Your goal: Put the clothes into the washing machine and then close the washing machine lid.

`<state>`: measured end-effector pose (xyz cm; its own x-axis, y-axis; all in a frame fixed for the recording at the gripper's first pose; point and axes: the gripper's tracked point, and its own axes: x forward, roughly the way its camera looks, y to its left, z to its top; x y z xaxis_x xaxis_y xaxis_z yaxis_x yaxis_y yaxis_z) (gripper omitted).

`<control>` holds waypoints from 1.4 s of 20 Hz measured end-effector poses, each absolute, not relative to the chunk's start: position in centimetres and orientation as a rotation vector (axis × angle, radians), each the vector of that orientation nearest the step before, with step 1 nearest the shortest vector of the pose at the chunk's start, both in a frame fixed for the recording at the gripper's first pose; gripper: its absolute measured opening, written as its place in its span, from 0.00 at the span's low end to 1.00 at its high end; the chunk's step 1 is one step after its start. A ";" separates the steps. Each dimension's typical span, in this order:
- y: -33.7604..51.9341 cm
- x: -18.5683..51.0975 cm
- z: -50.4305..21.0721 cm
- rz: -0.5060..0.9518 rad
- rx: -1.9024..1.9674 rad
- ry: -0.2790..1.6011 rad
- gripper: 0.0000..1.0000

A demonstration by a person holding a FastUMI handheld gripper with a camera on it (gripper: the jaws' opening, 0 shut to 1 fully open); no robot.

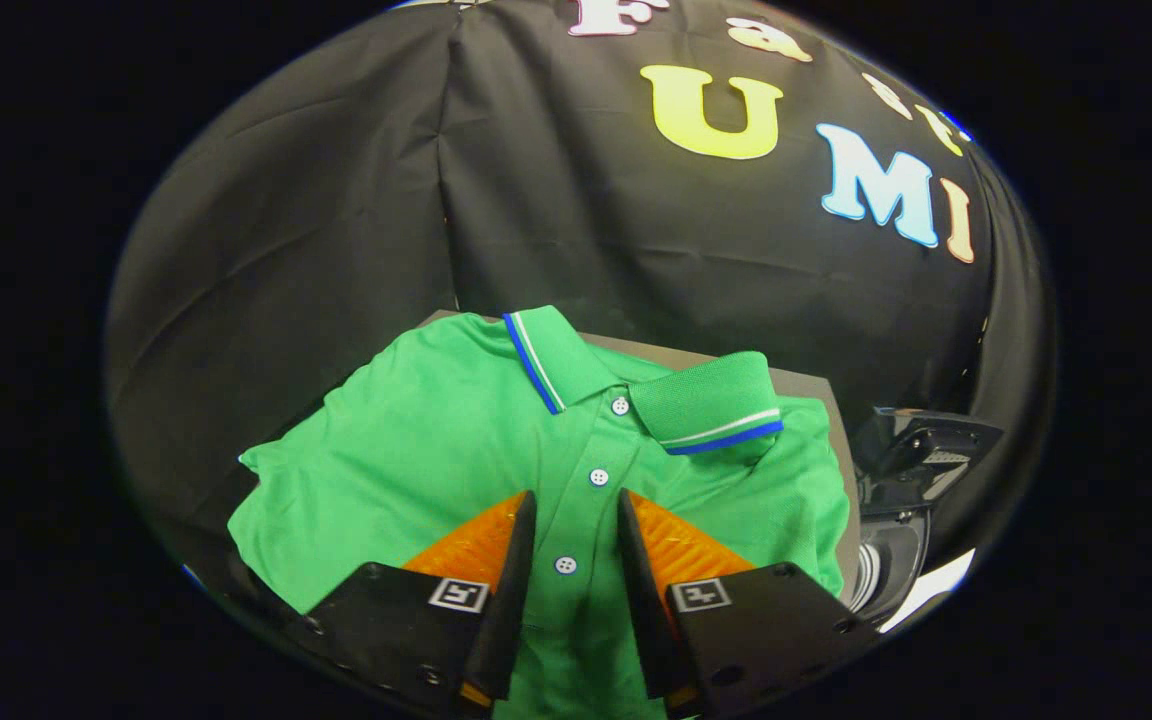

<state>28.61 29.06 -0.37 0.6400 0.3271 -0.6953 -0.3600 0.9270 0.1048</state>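
Observation:
A green polo shirt point(436, 450) with a blue-and-white striped collar lies spread flat on a grey-brown surface point(811, 385), collar pointing away from me. My gripper point(576, 496) is low over the shirt's front. Its fingers point(511, 560) stand apart on either side of the white-buttoned placket. The fabric between them looks flat, with no fold pinched. Off the surface's right side sits the washing machine point(921, 455), dark and glossy, with its opening point(886, 575) partly in sight lower down.
The booth's black cloth wall hangs close behind the surface and wraps round the left side. The shirt's left sleeve and hem hang over the surface's near left edge. A bright white patch point(941, 585) shows beside the machine.

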 end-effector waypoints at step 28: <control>26.6 29.7 11.2 0.447 0.140 0.477 0.01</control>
